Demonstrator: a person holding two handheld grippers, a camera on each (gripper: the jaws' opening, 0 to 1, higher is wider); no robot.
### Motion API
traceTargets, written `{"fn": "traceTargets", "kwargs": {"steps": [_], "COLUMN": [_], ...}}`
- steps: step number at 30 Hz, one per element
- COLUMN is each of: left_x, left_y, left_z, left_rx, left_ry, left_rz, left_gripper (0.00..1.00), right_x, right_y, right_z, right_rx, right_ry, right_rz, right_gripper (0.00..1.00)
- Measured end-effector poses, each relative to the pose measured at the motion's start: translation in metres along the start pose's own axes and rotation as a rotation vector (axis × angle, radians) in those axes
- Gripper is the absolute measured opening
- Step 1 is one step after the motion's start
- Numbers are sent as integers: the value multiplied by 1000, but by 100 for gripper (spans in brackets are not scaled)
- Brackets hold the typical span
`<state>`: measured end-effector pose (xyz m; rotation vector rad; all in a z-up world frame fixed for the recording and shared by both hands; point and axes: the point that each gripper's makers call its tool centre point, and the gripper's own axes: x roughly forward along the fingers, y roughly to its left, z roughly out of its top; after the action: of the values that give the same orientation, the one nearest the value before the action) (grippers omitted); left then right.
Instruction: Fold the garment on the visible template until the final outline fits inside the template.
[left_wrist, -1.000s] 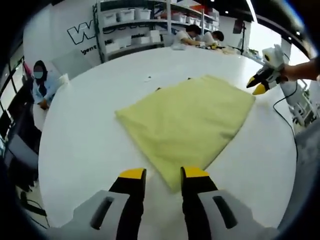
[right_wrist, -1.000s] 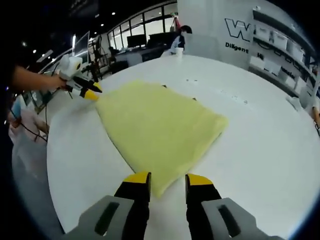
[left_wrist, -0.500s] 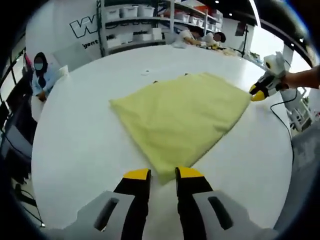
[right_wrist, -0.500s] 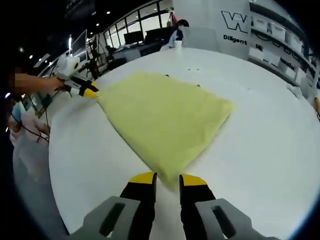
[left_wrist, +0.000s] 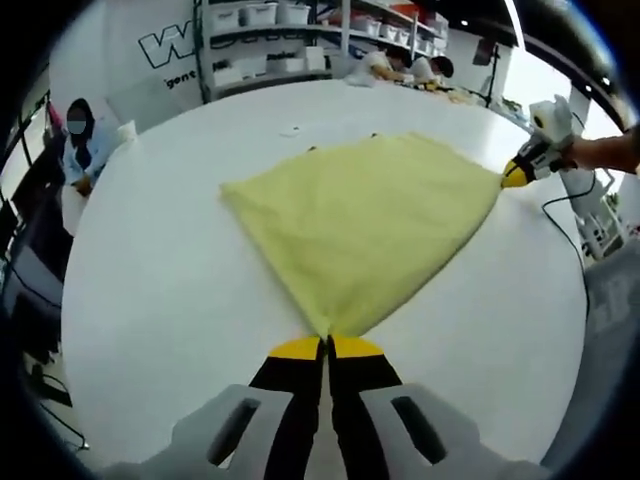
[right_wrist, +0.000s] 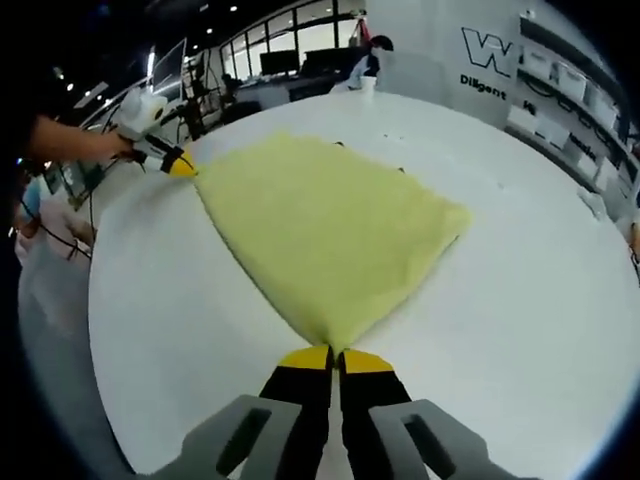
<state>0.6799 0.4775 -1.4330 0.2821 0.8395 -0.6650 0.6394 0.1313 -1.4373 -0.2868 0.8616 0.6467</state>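
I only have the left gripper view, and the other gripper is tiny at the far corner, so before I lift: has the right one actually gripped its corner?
Observer: Yes. In the right gripper view the right gripper has its jaws pressed together on the corner tip of the yellow garment.
Operator: Is the cloth bunched up near it?
Observer: No bunching. It tapers smoothly into the jaws, and a shadow under the edge beside them suggests that corner is slightly raised off the white table.
Operator: And my grip from that side?
Observer: The left gripper sits right at the opposite corner tip, tips together.
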Motion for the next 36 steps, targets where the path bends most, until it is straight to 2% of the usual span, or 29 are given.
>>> {"fn": "traceTargets", "kwargs": {"steps": [6, 18, 24, 29, 36], "left_x": [3, 11, 12, 11, 3], "left_y": [-3, 0, 0, 1, -1], "left_z": [-2, 10, 12, 10, 1], "left_rx": [3, 56, 69, -1, -37], "left_ry": [11, 4, 7, 14, 33], "left_rz": [5, 29, 35, 41, 46], "left_gripper": [5, 5, 5, 6, 10], "right_x": [2, 6, 9, 8, 6], "right_y": [-6, -21, -26, -21, -18], "right_z": [0, 5, 8, 5, -3], "right_rx": [-19, -64, -50, -30, -22], "right_ry": [10, 13, 19, 13, 26], "right_rz": [-14, -62, -76, -70, -71], "right_gripper": [0, 0, 0, 0, 0]}}
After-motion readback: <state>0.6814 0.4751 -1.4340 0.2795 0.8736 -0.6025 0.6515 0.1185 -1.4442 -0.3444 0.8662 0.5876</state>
